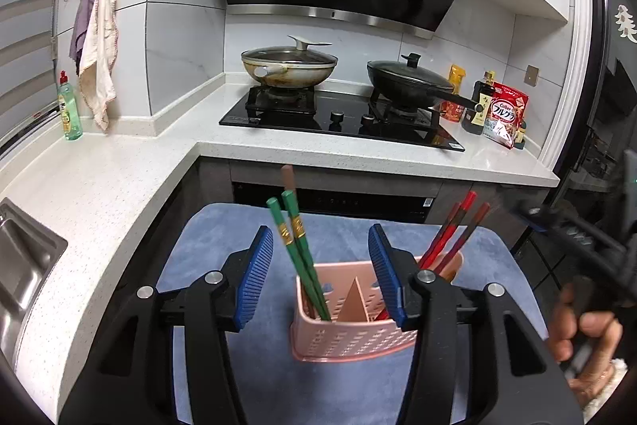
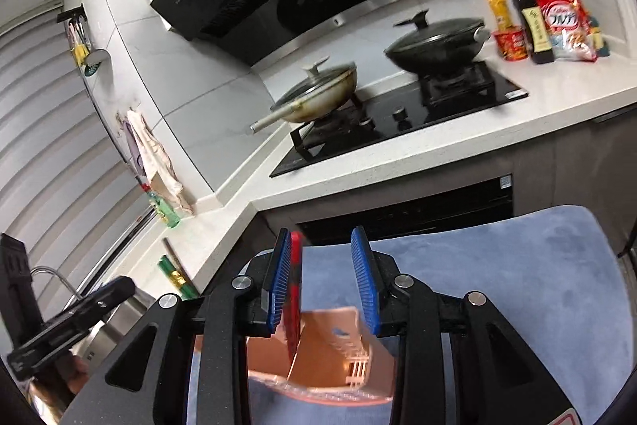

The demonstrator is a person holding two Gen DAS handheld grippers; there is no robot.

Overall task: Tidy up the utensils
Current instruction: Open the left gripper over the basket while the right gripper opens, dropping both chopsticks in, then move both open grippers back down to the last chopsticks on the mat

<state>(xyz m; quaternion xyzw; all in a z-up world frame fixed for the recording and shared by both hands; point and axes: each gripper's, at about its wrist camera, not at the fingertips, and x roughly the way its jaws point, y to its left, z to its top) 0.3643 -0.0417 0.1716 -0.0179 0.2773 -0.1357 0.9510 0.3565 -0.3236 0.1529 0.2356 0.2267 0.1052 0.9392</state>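
Now both grippers above pink holder (image 1: 354, 329) — left gripper (image 1: 320, 273) agape, empty; right gripper (image 2: 324, 279) likewise.

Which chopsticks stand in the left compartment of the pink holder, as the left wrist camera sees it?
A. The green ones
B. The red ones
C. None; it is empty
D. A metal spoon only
A: the green chopsticks stand in the left section of the pink holder, and the red chopsticks lean out on its right side.

A pink perforated holder (image 1: 350, 329) stands upright, split by a divider. Green chopsticks (image 1: 296, 245) lean in its left compartment. Red chopsticks (image 1: 450, 234) lean in its right.
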